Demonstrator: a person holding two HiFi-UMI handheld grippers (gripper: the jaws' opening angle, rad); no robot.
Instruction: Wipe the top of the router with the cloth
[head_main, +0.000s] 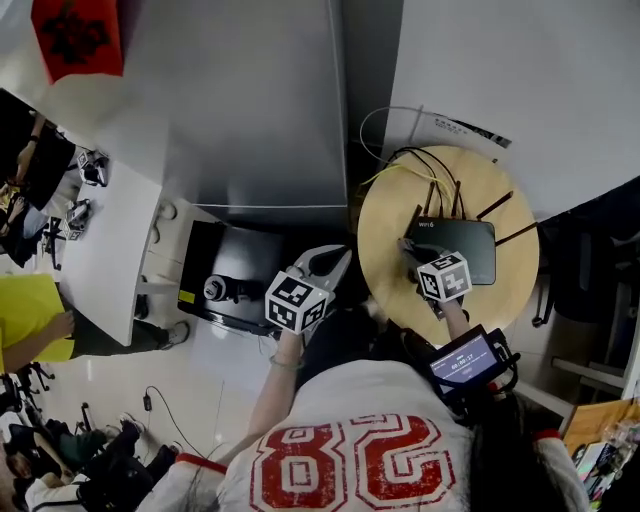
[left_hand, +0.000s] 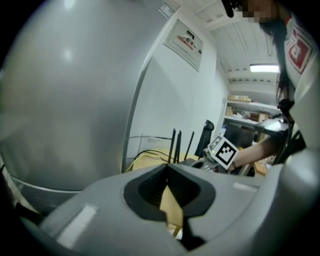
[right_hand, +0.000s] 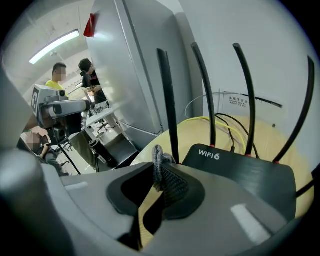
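A black router (head_main: 462, 247) with several upright antennas lies on a round wooden table (head_main: 395, 225); in the right gripper view its top reads WIFI6 (right_hand: 240, 172). My right gripper (head_main: 410, 252) hovers at the router's near left corner, shut on a grey knitted cloth (right_hand: 164, 172) that bunches up between its pads. In that view the right gripper (right_hand: 157, 167) sits just short of the router's edge. My left gripper (head_main: 337, 259) hangs off the table's left side, shut with nothing in it. The left gripper view looks past the left gripper (left_hand: 167, 172) toward the antennas (left_hand: 176, 145).
Yellow and black cables (head_main: 405, 168) trail behind the router toward the wall. A tall grey cabinet (head_main: 250, 100) stands left of the table, with a black box (head_main: 235, 280) on the floor below it. A white desk (head_main: 105, 250) and people are at the far left.
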